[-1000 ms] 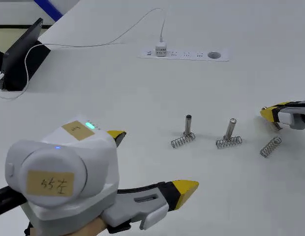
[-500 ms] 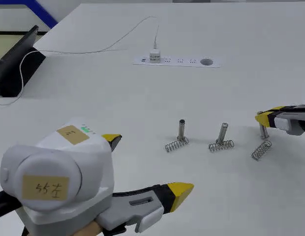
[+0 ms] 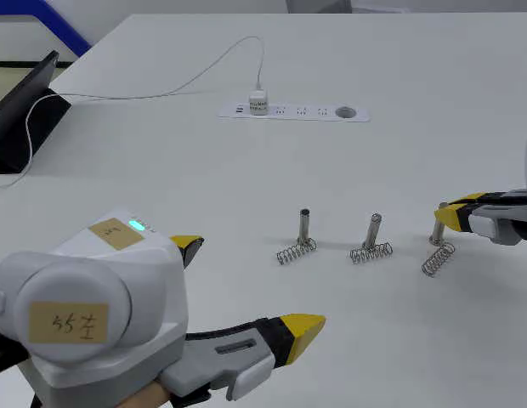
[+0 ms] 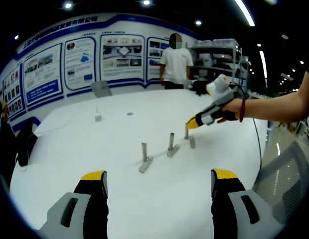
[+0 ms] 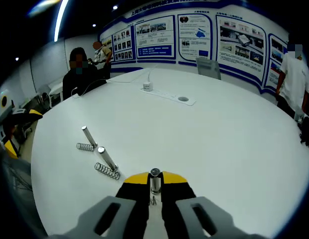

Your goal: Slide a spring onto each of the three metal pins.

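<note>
steel pins and springs lie as they lay a second ago relative to one another. the whole row has only drifted toward the lower left of the head view, which i put down to the headset turning, not to anything moving on the white table [image 3: 161, 170]. what has really changed is small. the right gripper [image 3: 448, 212], reaching in from the right edge of the frame, now leaves the third pin [image 3: 437, 233] plainer to see under its yellow tips. in the right gripper view that pin stands in the narrow gap between the jaws, which look closed on it. the third spring [image 3: 437, 258] lies on the table just beside that pin's foot, not threaded. nearer the centre of the frame the first pin [image 3: 303, 224] and second pin [image 3: 373, 229] stand on the table. the first spring [image 3: 296, 252] and second spring [image 3: 371, 252] each lie at the base of their pin rather than over it. the left gripper [image 3: 246, 284] keeps to the lower left of the frame, jaws wide apart and holding nothing. no spring is on a pin yet. my reading is that the right gripper is steadying the third pin or about to lift it, and all three threadings remain to be done.
</note>
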Demonstrator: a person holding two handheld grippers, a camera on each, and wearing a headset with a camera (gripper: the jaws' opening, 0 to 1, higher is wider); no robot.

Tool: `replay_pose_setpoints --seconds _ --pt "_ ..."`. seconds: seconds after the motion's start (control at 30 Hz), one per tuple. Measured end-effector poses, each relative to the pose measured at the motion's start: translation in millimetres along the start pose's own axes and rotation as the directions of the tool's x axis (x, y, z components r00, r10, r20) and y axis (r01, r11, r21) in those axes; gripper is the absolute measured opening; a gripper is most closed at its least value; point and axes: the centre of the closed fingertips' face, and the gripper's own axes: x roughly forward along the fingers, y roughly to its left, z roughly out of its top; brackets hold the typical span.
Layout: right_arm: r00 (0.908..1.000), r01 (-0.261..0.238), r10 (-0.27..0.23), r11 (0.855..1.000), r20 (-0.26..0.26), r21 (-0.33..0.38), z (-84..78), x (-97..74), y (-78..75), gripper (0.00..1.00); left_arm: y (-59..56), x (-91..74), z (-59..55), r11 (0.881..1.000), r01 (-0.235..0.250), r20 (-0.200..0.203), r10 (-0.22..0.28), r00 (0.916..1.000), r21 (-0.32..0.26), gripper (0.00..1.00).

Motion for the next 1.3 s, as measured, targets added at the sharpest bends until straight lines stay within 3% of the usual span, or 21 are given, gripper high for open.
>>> replay_pose_setpoints --seconds 0.73,1.13,1.3 --pt "0.9997 -0.004 0.004 1.000 -0.024 -0.030 -4.0 -7.6 7.2 0.09 1.6 -2.6 -0.3 1.000 -0.007 -0.002 0.007 1.0000 0.030 0.85" --pt "0.9993 -0.012 0.012 1.000 0.034 -0.013 1.9 -13.4 8.9 0.21 13.4 13.5 -3.3 0.998 0.001 -0.030 0.001 0.9996 0.066 0.84" --pt "0.9973 -0.025 0.025 1.000 0.069 0.008 6.2 -22.0 11.6 0.25 17.8 24.5 -5.9 0.996 0.021 -0.042 -0.017 0.9990 0.087 0.79"
